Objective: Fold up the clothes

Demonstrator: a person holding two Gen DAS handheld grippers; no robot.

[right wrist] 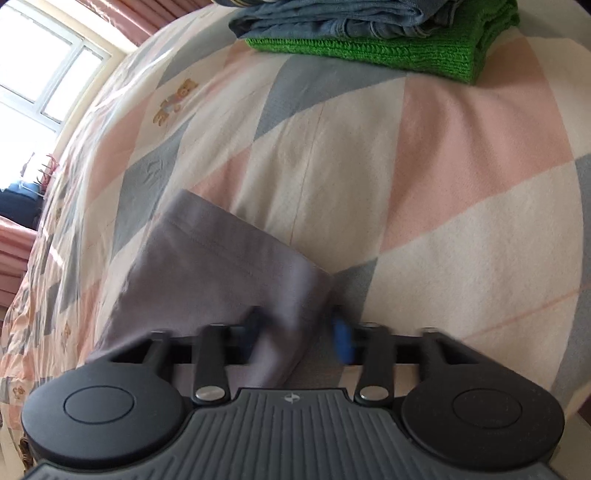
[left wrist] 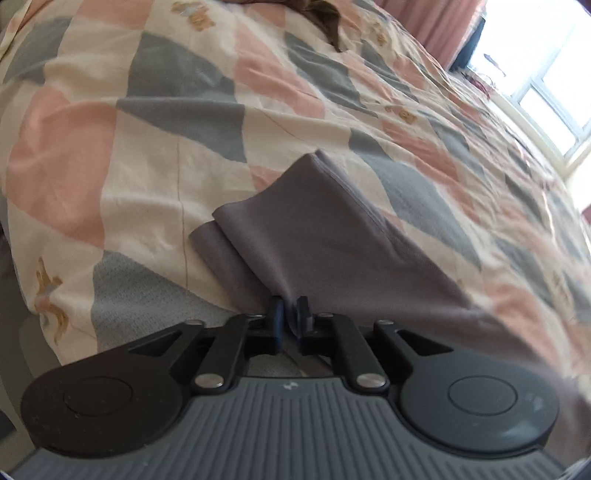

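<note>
A grey-purple garment [left wrist: 314, 221] lies partly folded on the patchwork bedspread [left wrist: 166, 155]. My left gripper [left wrist: 291, 314] is shut on its near edge, and the cloth bunches up between the blue pads. In the right wrist view the same garment [right wrist: 221, 266] runs from the middle down to the gripper. My right gripper [right wrist: 297, 332] is open, its fingers set wide apart. A corner of the garment hangs between them, and the fingers are blurred.
A folded stack with blue jeans [right wrist: 332, 18] on a green knit [right wrist: 388, 48] sits at the far end of the bed. A brown garment [left wrist: 314, 14] lies at the far side. Windows [left wrist: 546, 85] and pink curtains [left wrist: 436, 26] stand beyond the bed.
</note>
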